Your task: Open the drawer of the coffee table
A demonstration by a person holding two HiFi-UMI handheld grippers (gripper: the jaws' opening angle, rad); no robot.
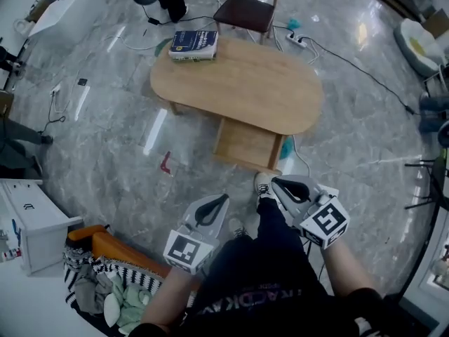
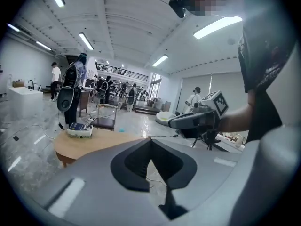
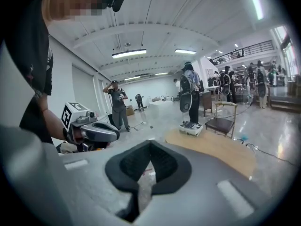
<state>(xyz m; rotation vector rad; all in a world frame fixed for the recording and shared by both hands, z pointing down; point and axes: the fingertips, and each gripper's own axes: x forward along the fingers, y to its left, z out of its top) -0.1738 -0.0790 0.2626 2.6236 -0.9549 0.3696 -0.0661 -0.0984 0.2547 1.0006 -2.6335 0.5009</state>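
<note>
The oval wooden coffee table [image 1: 238, 83] stands on the marble floor ahead of me. Its drawer [image 1: 247, 144] juts out from under the near edge, pulled toward me. Both grippers are held high near my body, well short of the table and touching nothing. The left gripper [image 1: 223, 198] is shut and empty; its own view looks over its closed tips [image 2: 151, 140] at the table [image 2: 94, 142]. The right gripper [image 1: 275, 181] is shut and empty too, its tips [image 3: 150, 142] pointing toward the table [image 3: 221, 149].
A book [image 1: 194, 44] lies on the table's far left corner. A dark chair [image 1: 245, 9] stands behind the table, with cables on the floor around it. A white cabinet [image 1: 28, 220] and a heap of clothes [image 1: 105, 279] are at my left. People stand in the hall beyond.
</note>
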